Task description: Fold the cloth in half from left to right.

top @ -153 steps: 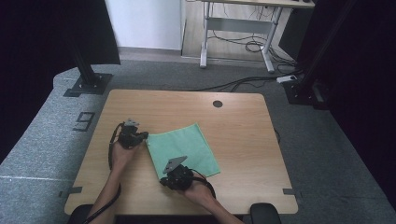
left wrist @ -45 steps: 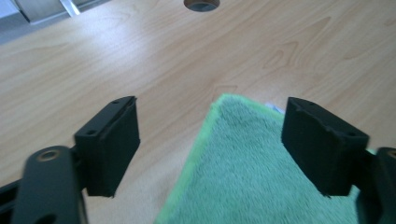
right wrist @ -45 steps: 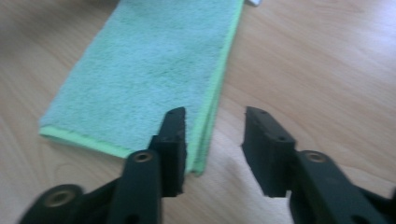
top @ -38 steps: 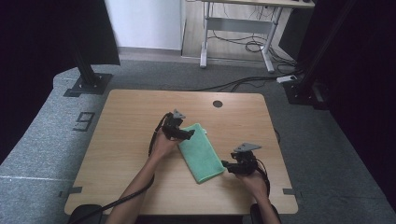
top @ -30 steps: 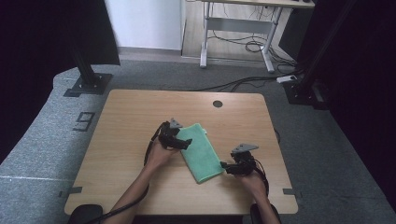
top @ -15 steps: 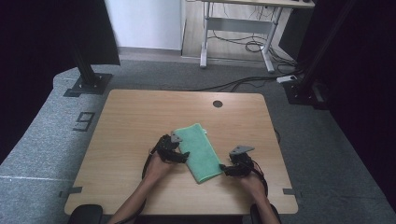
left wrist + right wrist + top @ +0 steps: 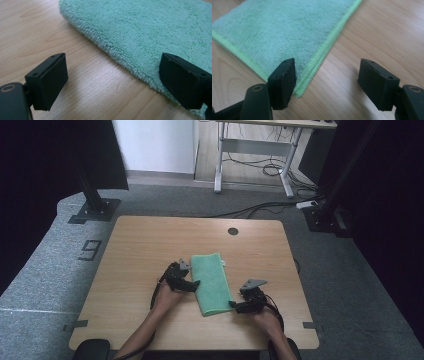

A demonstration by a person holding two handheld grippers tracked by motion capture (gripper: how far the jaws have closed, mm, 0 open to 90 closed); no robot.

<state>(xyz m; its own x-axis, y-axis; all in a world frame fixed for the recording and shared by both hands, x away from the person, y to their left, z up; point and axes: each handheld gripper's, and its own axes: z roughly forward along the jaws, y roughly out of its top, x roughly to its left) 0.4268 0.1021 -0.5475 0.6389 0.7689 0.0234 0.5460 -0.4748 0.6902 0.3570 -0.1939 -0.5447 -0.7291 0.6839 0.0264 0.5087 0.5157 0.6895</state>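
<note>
A green towel (image 7: 212,281) lies folded into a narrow strip on the wooden table (image 7: 140,245). My left gripper (image 7: 195,284) sits at the middle of the strip's left side. In the left gripper view the jaws of this gripper (image 7: 115,82) stand wide open, the towel's (image 7: 150,37) rounded fold edge runs between them, and the right-hand jaw hangs over the pile. My right gripper (image 7: 233,305) is at the towel's near right corner. Its jaws (image 7: 329,82) have just been opening and stand open, with the towel's (image 7: 282,32) stitched corner between them, by the left-hand jaw.
A round cable hole (image 7: 233,231) sits near the table's far edge. Bare wood stretches left of the towel and at the far side. A black stand base (image 7: 93,210) and a desk frame with cables (image 7: 252,157) stand on the floor beyond the table.
The towel, spread wider five seconds ago, is now a narrow strip. My left gripper has slid from the towel's far end toward the person along its left edge. The right gripper has barely moved.
</note>
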